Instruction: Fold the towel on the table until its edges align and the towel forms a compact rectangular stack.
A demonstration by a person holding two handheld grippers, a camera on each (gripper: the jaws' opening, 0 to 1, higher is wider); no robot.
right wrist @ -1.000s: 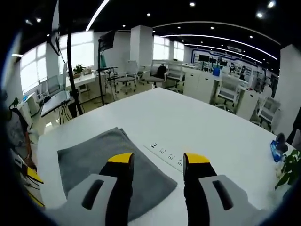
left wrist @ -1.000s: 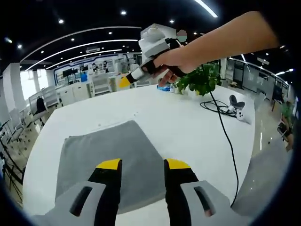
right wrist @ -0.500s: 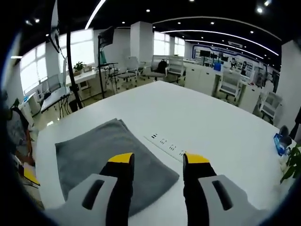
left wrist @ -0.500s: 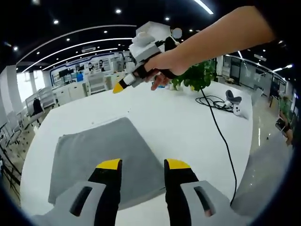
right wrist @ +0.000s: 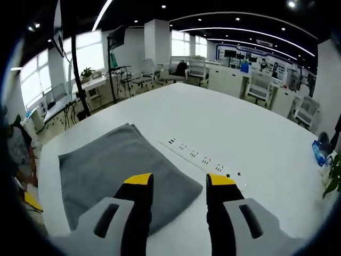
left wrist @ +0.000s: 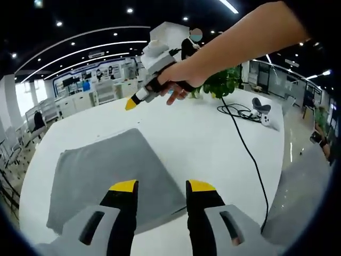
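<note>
Towel (left wrist: 106, 176) lay flat just ahead of the left gripper (left wrist: 158, 185), nearer than the right gripper (right wrist: 175, 180); both were open and empty.

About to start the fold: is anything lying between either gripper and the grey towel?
Nothing visible does. The flat grey towel lies just ahead of the left gripper and right gripper, on the bare white table.
</note>
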